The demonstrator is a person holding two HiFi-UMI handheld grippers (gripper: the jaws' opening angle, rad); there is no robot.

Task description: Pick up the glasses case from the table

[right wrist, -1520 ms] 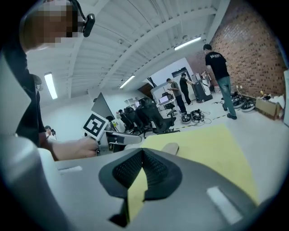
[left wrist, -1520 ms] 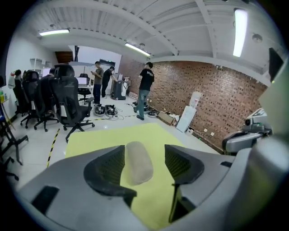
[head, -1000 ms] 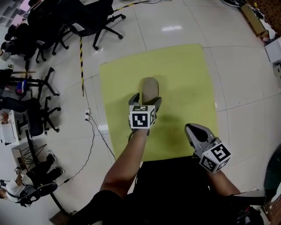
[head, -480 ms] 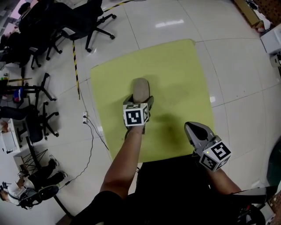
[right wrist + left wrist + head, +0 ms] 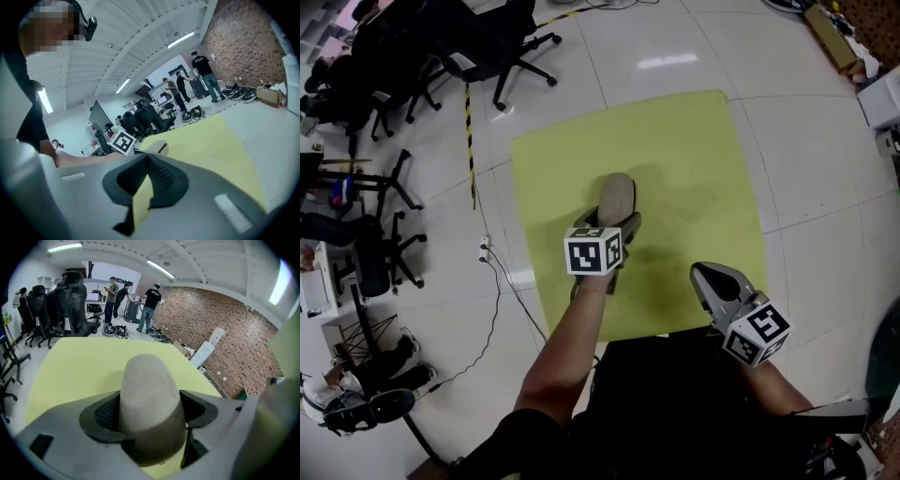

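While just closing the jaws of the left gripper (image 5: 614,217) onto the near end of the glasses case (image 5: 617,192), pressing its sides, flat on the yellow table (image 5: 694,159) at twelve o'clock; holding the right gripper (image 5: 703,274) clenched, empty, at four o'clock. Likely risking a slip on lifting, pinching rounded, tapering sides so near one end.
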